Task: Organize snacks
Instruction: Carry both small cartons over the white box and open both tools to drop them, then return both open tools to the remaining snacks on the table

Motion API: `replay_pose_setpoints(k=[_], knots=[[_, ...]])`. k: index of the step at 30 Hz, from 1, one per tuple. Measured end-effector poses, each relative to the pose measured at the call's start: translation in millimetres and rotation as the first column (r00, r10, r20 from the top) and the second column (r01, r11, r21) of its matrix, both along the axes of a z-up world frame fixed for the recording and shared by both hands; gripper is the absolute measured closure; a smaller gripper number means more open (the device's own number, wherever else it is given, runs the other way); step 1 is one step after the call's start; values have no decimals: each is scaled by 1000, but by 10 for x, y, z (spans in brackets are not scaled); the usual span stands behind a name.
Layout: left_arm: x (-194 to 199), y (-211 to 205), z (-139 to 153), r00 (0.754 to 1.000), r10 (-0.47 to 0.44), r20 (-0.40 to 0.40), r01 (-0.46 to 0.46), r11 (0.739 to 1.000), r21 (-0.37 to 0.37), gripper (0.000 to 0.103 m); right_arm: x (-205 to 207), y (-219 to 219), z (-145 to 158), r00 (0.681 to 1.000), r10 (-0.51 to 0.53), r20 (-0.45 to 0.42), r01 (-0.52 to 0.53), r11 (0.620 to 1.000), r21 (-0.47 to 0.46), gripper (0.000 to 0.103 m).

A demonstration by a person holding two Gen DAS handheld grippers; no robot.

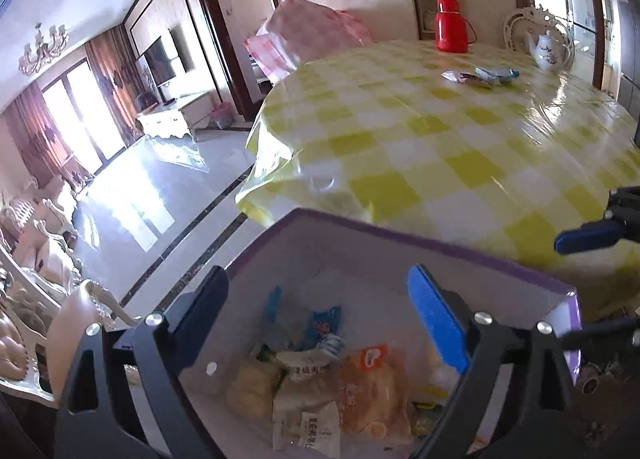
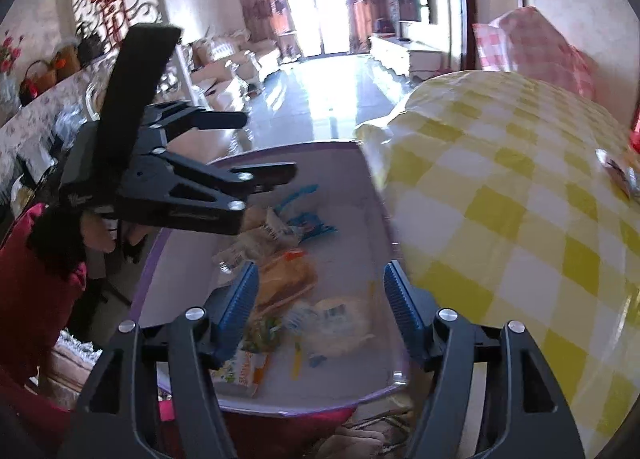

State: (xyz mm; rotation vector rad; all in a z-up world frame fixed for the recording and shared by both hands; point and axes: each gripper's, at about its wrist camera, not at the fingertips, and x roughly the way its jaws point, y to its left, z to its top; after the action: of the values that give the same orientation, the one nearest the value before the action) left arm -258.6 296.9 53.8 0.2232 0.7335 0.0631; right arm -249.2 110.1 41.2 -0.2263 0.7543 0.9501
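Note:
A white box with a purple rim (image 1: pixel 420 243) sits beside the round table and holds several snack packets (image 1: pixel 312 383). It also shows in the right wrist view (image 2: pixel 352 187), with the packets (image 2: pixel 288 283) inside. My left gripper (image 1: pixel 320 323) is open and empty above the box. My right gripper (image 2: pixel 320 299) is open and empty above the box too. The left gripper (image 2: pixel 264 195) shows in the right wrist view over the box's left side. Two snack packets (image 1: pixel 480 77) lie on the far part of the table.
The table has a yellow and white checked cover (image 1: pixel 440 147). A red thermos (image 1: pixel 451 25) and a white teapot (image 1: pixel 548 51) stand at its far edge. A pink checked chair cover (image 1: pixel 308 35) is behind the table. The living room floor (image 1: pixel 152 195) lies to the left.

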Motion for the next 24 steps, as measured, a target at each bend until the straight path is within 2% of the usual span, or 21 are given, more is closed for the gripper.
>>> replay_pose_setpoints(k=[4, 6, 9, 13, 15, 16, 18, 21, 24], knots=[[105, -142, 106, 999, 1, 34, -2, 1000, 15, 5, 149, -197, 23, 999, -53, -12, 53, 998, 25, 37], [205, -255, 163, 999, -3, 50, 2, 1000, 14, 4, 201, -288, 23, 997, -78, -7, 79, 997, 25, 31], [408, -549, 242, 997, -39, 63, 38, 999, 13, 2, 313, -487, -4, 991, -135, -7, 135, 990, 25, 28], [733, -1116, 234, 994, -93, 66, 87, 993, 84, 2, 413, -781, -26, 978, -207, -10, 208, 978, 31, 19], [910, -1364, 196, 994, -96, 56, 91, 991, 94, 2, 462, -933, -53, 970, -241, -14, 242, 970, 34, 16], [1006, -1450, 188, 995, -92, 50, 88, 993, 80, 2, 497, -1035, -69, 965, -263, -19, 264, 964, 38, 16], [1242, -1619, 194, 996, -88, 19, 88, 996, -15, 2, 568, -1215, -99, 954, -299, -28, 300, 953, 43, 16], [1682, -1793, 166, 995, -84, -53, 72, 979, -189, 2, 743, -1514, -127, 932, -363, -8, 364, 931, 19, 16], [2119, -1985, 83, 997, -44, -65, 25, 963, -269, 2, 973, -1846, -129, 903, -430, -6, 430, 903, 18, 16]])
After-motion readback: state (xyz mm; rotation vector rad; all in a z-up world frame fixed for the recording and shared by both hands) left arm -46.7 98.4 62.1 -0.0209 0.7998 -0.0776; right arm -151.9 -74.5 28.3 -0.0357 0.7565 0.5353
